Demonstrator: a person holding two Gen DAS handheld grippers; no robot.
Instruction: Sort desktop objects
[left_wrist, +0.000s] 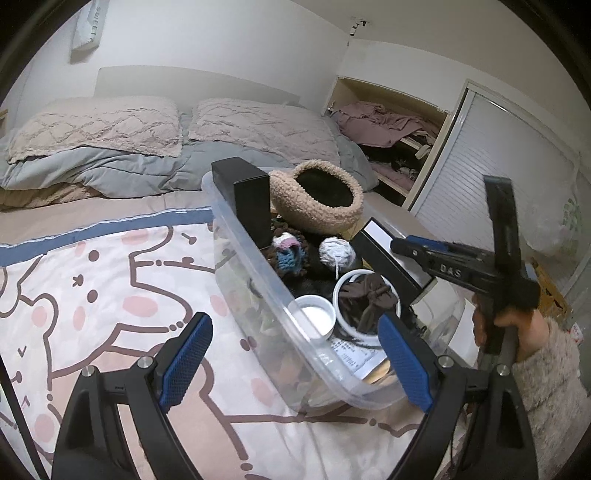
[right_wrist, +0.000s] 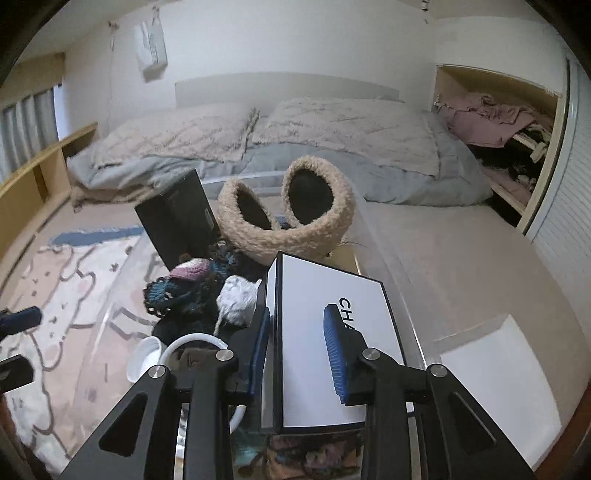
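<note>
White card with a black rim makes up the flat box (right_wrist: 332, 350), which sits tilted at the right side of the clear plastic bin (left_wrist: 258, 280) on the bed (left_wrist: 110, 295). The right tongs (right_wrist: 297, 354) straddle its near end, one pad against the left edge and one lying over the printed lid, so they look closed on it. It is likely light and stiff, with a smooth lid that could slip; holding it across the narrow width near the middle should keep it level. Beside it lie a white yarn ball (right_wrist: 236, 299), knitted pieces (right_wrist: 184, 288), a white ring (left_wrist: 365, 306), a fuzzy tan basket (left_wrist: 317, 195) and a black box (left_wrist: 247, 199). The left tongs (left_wrist: 295, 362) hang open and empty over the bin's near corner.
</note>
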